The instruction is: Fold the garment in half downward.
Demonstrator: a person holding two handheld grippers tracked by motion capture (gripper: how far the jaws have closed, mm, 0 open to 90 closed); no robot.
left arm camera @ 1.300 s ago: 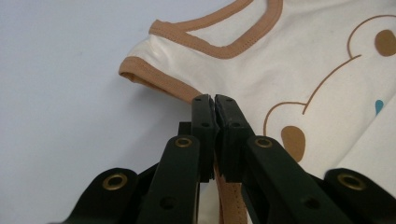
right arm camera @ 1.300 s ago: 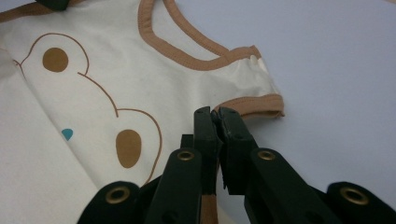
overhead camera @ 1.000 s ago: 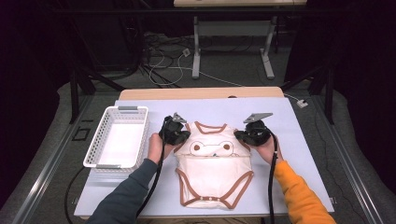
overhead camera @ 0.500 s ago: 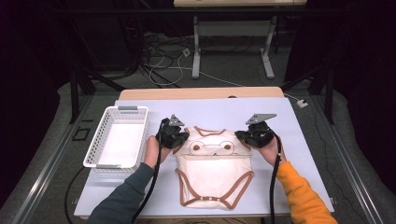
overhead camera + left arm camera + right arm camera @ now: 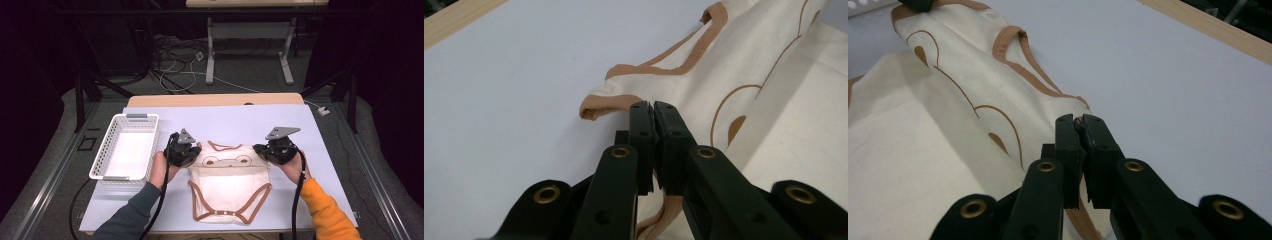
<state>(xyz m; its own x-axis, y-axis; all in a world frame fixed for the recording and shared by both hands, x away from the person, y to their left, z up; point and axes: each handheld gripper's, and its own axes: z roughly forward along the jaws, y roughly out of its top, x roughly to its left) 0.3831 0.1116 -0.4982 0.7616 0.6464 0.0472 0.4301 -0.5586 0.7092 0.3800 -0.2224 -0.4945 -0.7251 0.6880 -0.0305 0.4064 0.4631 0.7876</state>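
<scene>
On the table (image 5: 320, 150), right of the white basket (image 5: 125, 150), both the left gripper (image 5: 192, 154) and right gripper (image 5: 259, 150) have their jaws clamped on the cream bodysuit's (image 5: 227, 190) far edge, folding it over.

Cream bodysuit (image 5: 231, 185) with brown trim, white basket (image 5: 125, 150), lilac table (image 5: 240, 122)

grey left sleeve (image 5: 131, 215), orange right sleeve (image 5: 325, 210), black cables.

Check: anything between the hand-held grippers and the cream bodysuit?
Nothing visible. The left hand-held gripper and the right hand-held gripper are each shut on an upper side edge of the cream, brown-trimmed baby bodysuit, with no other object between jaws and cloth.
</scene>
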